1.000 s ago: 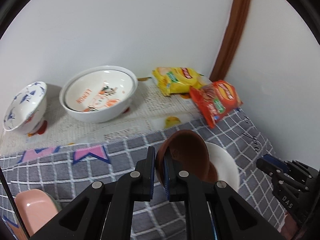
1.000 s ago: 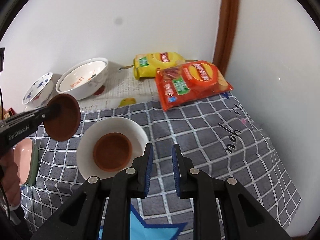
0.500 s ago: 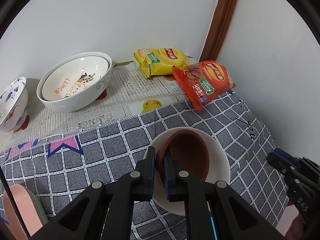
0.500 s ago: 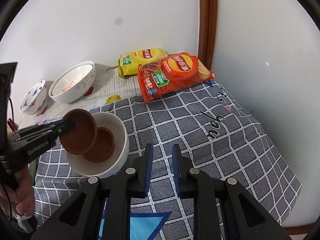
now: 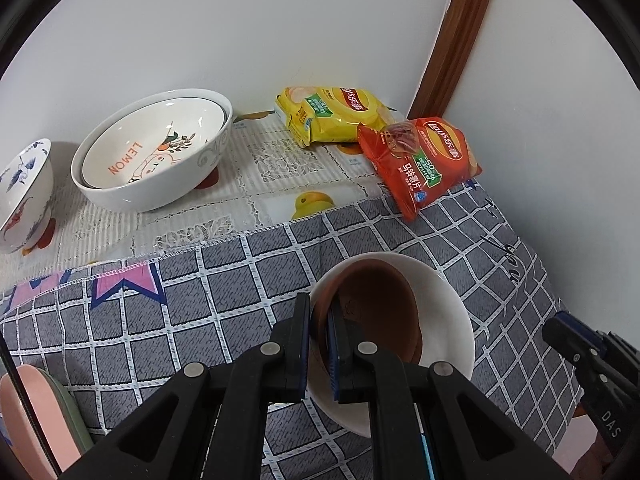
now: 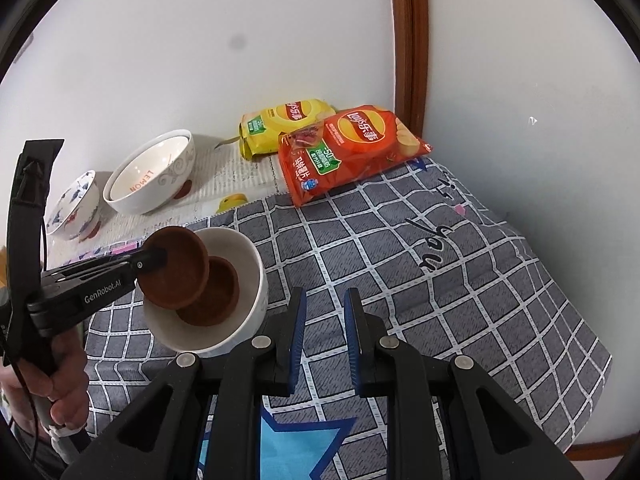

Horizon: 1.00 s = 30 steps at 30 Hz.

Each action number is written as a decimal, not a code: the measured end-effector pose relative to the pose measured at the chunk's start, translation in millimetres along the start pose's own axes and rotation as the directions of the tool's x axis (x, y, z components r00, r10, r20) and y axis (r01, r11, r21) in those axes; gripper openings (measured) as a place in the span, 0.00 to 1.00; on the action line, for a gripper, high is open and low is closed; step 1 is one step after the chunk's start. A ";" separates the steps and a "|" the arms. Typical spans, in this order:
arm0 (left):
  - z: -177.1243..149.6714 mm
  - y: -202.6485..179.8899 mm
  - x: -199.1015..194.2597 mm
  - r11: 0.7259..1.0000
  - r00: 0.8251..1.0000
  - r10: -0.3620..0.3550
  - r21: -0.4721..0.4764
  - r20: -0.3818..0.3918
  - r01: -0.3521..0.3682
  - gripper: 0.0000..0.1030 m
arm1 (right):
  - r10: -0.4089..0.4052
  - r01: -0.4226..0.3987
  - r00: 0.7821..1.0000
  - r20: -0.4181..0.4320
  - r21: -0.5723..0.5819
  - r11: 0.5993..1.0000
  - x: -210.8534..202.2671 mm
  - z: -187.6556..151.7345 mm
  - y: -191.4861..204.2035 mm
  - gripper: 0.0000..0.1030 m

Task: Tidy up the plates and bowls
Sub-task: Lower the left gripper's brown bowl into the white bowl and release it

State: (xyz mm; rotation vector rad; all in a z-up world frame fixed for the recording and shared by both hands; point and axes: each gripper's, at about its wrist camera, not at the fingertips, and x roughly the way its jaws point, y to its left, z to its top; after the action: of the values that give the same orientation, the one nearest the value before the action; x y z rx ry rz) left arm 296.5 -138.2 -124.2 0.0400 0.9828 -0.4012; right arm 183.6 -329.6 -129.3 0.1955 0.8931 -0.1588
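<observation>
My left gripper (image 5: 319, 308) is shut on the rim of a small brown dish (image 5: 376, 304), which it holds tilted. The dish's lower edge dips inside a white bowl (image 5: 452, 300) on the grey checked cloth. From the right wrist view, the left gripper (image 6: 160, 258) comes in from the left with the held brown dish (image 6: 176, 268) leaning over the white bowl (image 6: 256, 280). A second brown dish (image 6: 218, 292) lies flat in the bowl's bottom. My right gripper (image 6: 325, 308) hovers just right of the bowl, its jaws a narrow gap apart with nothing between them.
At the back left two nested white bowls (image 5: 160, 160), the inner marked LEMON, stand beside a blue-patterned bowl (image 5: 24, 192). A yellow chip bag (image 5: 332, 116) and a red one (image 5: 424, 160) lie in the wall corner. A pink plate (image 5: 32, 420) rests on a green one at the near left.
The left gripper has carried the brown dish down and over the white bowl until it leans inside the rim. The right gripper has shifted sideways, staying beside the bowl.
</observation>
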 end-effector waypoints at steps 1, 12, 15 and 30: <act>0.3 0.6 -0.5 1.000 1.000 0.001 -0.002 0.002 -0.001 0.08 | 0.002 -0.002 1.000 -0.002 0.004 1.000 1.1 -0.3 -0.7 0.19; 0.4 1.2 3.5 0.999 0.999 -0.038 -0.014 -0.013 0.038 0.08 | 0.021 -0.021 0.999 -0.030 0.019 1.000 11.8 -4.9 -2.0 0.19; -1.1 -2.2 6.7 0.999 0.999 -0.044 -0.008 -0.022 0.044 0.08 | 0.029 -0.028 0.999 -0.034 0.022 0.999 12.8 -6.0 -1.7 0.19; -5.5 -7.6 18.9 0.998 0.997 -0.065 -0.027 -0.040 0.064 0.09 | 0.077 -0.077 0.995 -0.060 0.012 0.997 22.6 -9.8 3.5 0.19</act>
State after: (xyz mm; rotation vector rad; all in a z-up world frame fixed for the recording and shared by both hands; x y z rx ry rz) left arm 298.7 -150.0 -141.6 -0.0067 1.0318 -0.4483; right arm 190.9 -325.2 -152.7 0.2442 0.9437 -0.0855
